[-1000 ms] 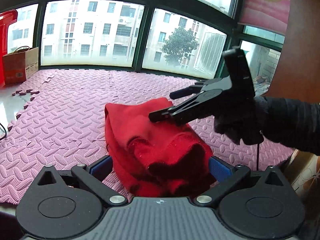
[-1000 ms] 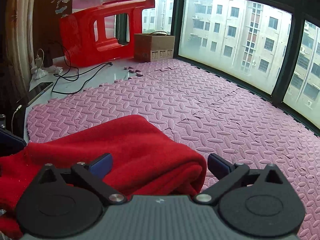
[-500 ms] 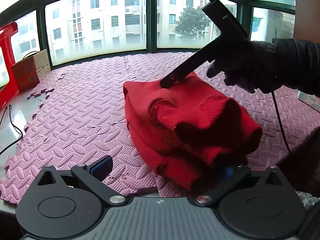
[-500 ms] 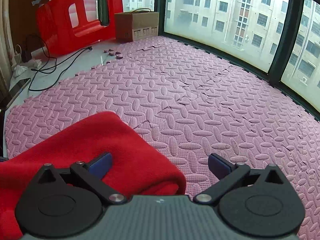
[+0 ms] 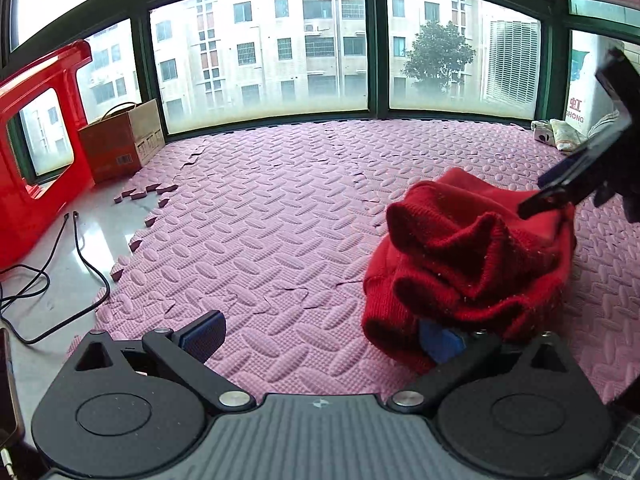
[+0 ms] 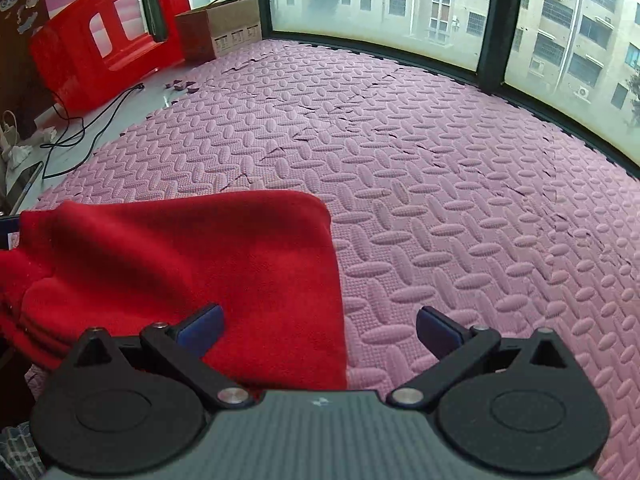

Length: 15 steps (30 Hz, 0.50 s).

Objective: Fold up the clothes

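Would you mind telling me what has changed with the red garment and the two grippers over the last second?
The left gripper has swung left, so the red garment, once between its fingers, now touches only the right one. The right gripper has drawn back over the garment's smooth folded edge. Both stay open, neither gripping; the garment stays on the pink mat.

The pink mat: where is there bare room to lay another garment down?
The pink mat lies bare between the red sweater and the windows, and leftward toward the cardboard box. It is crowded at the left edge, with black cables and loose mat pieces.
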### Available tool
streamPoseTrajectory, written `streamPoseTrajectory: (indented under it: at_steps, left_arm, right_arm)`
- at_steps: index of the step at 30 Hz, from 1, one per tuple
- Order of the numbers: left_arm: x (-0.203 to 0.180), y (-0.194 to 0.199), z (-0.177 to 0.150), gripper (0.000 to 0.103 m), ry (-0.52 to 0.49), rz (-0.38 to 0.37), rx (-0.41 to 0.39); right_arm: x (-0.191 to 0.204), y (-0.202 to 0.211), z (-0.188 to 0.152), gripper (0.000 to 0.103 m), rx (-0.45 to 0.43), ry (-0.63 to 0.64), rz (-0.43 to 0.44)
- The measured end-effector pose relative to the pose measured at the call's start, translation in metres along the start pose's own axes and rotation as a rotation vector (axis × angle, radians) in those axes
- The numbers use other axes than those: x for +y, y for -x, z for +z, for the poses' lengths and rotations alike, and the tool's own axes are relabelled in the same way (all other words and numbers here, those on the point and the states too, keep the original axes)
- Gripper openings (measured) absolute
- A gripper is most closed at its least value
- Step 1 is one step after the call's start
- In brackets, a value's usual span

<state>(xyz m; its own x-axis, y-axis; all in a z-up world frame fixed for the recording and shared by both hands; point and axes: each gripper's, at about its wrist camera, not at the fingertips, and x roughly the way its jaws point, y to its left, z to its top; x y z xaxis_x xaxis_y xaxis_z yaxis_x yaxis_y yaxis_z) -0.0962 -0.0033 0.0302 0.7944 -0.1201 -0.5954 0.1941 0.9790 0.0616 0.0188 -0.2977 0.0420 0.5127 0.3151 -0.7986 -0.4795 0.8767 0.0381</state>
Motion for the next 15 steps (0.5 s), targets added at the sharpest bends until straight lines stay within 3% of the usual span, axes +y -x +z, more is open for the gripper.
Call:
streamPoseTrajectory:
  at_steps: [5, 10, 15]
  left_arm:
    - [0.011, -0.009, 0.010, 0.103, 0.009, 0.007, -0.006]
    - [0.024, -0.007, 0.015, 0.103, 0.032, 0.019, -0.009]
    - [0.038, 0.012, 0.028, 0.103, 0.100, 0.027, -0.065]
  right_arm:
    - [-0.007, 0.025, -0.034, 0.103, -0.018, -0.103, -0.017]
    - [0.004, 0.060, -0.060, 0.103, -0.198, -0.099, -0.068]
    - [0.018, 0.070, -0.045, 0.102, -0.304, -0.059, -0.034]
